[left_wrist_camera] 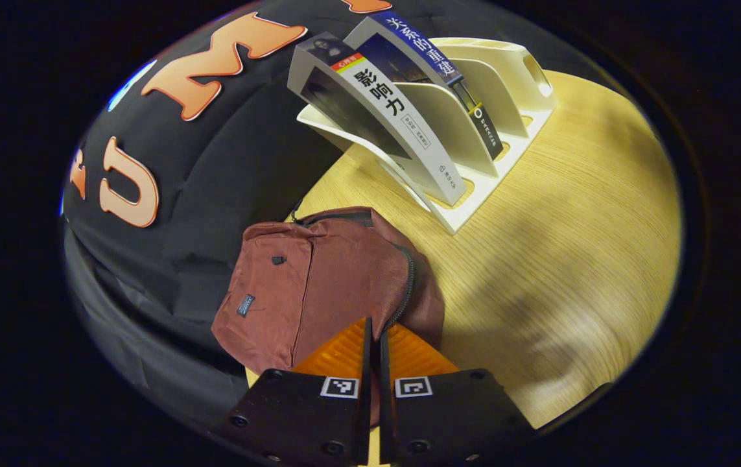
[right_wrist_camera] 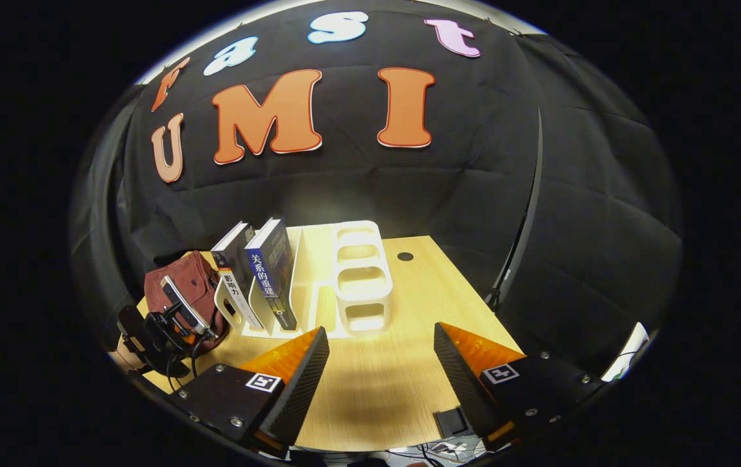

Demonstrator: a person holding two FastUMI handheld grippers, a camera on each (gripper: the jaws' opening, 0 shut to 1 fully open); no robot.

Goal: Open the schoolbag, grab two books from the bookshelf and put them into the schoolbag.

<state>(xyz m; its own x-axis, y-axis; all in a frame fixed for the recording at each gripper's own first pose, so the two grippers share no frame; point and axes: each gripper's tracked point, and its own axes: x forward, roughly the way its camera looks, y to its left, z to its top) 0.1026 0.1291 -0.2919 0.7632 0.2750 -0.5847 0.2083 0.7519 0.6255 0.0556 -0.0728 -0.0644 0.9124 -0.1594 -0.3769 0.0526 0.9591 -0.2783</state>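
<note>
Left gripper (left_wrist_camera: 375,331) closed, nothing held, poised over zipped schoolbag (left_wrist_camera: 318,285) at surface (left_wrist_camera: 571,227) left edge. Right gripper (right_wrist_camera: 380,347) open. Two books (right_wrist_camera: 260,272) seen leaning in bookshelf (right_wrist_camera: 357,279), right of schoolbag.

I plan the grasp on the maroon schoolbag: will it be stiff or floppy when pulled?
Probably floppy: the schoolbag is creased cloth, slumped on the wooden table. It looks flat and light, so tugging the zipper may drag it.

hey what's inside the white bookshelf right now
Two books lean in the bookshelf at one end: a white-spined book and a blue-spined book. The other slots look empty, though the dividers cover their far corners.
</note>
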